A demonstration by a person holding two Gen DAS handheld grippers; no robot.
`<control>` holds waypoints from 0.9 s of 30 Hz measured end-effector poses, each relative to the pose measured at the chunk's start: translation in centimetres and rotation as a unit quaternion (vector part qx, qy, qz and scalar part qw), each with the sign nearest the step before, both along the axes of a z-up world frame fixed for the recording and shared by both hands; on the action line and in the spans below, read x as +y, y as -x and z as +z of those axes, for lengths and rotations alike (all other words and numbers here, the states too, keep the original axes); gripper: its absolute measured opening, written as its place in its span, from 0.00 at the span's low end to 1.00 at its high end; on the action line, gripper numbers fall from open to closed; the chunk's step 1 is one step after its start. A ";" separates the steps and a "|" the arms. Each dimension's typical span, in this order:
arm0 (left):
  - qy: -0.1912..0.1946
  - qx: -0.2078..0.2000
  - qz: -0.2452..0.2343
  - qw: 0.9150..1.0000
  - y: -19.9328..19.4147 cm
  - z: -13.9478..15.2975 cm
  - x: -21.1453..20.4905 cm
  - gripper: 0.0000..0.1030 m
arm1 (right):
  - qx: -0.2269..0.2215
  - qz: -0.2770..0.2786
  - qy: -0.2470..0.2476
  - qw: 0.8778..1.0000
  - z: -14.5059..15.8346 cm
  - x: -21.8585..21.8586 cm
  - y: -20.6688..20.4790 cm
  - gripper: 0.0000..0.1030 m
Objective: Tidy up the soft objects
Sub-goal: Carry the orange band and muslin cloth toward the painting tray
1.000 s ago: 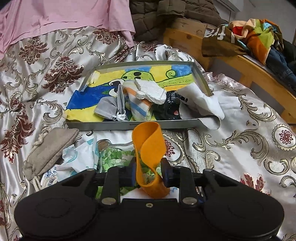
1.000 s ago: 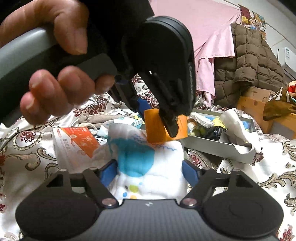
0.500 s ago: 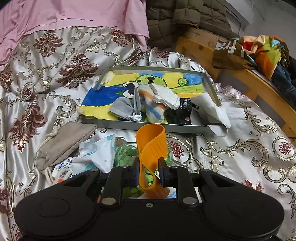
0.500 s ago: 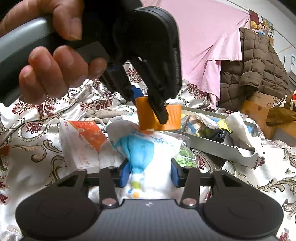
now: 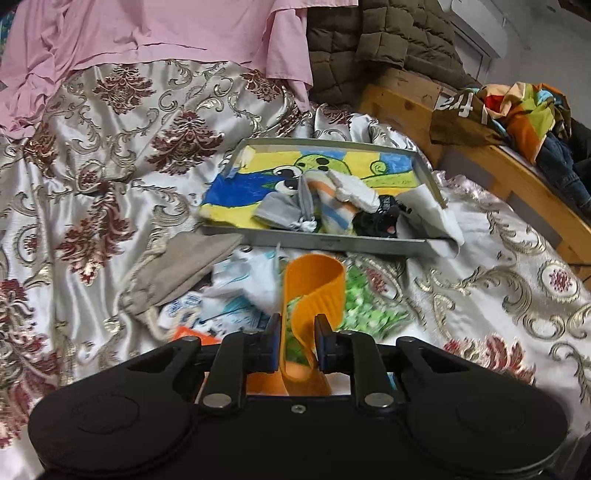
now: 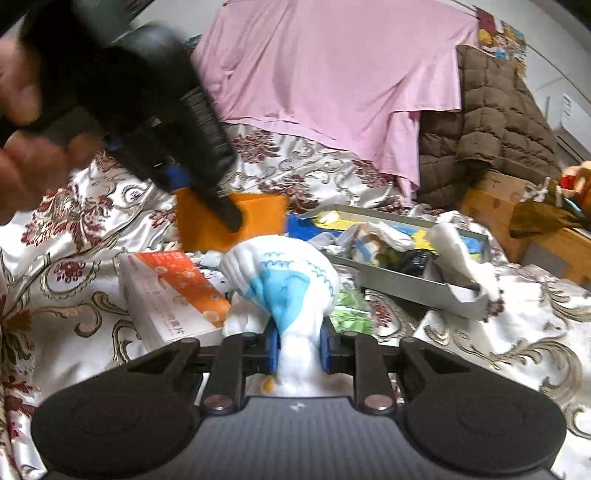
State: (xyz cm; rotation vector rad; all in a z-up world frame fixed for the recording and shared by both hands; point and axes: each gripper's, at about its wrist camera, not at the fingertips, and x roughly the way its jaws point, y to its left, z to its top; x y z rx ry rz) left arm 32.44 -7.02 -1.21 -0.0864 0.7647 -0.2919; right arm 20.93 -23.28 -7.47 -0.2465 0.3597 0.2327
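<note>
Brocade bedspread (image 5: 110,177); blurred hand (image 6: 22,122).

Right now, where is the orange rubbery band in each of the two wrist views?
Left wrist: orange rubbery band low at centre, between the left tongs.
Right wrist: left of centre, under the other tongs.
Shared landmark: grey metal tray beyond it.

Band (image 5: 314,284) plain orange; cloth (image 6: 284,280) white with a blue print. Tray (image 5: 332,242) grey, lined in yellow, blue and green cartoon. Bedspread (image 5: 110,177) silver satin with maroon-gold damask; sheet (image 5: 166,33) pink.
</note>
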 end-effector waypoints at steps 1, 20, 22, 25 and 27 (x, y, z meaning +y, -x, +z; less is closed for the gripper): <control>0.001 0.000 -0.001 1.000 0.3 0.1 0.4 0.19 | -0.001 -0.006 -0.005 1.000 0.3 -0.2 0.3 0.22; 0.101 0.000 0.019 0.995 1.4 0.7 4.2 0.15 | -0.023 -0.062 -0.054 0.996 5.8 -2.3 1.1 0.22; 0.115 -0.004 0.032 0.993 0.2 0.9 4.2 0.15 | -0.024 -0.057 -0.056 0.996 6.3 -2.4 -0.4 0.22; 0.139 -0.012 0.052 0.989 -2.4 1.1 3.7 0.15 | -0.023 -0.053 -0.061 0.996 7.1 -2.5 -3.3 0.22; 0.150 -0.018 0.060 0.987 -4.5 0.9 3.3 0.15 | -0.020 -0.049 -0.063 0.997 7.4 -2.5 -5.6 0.22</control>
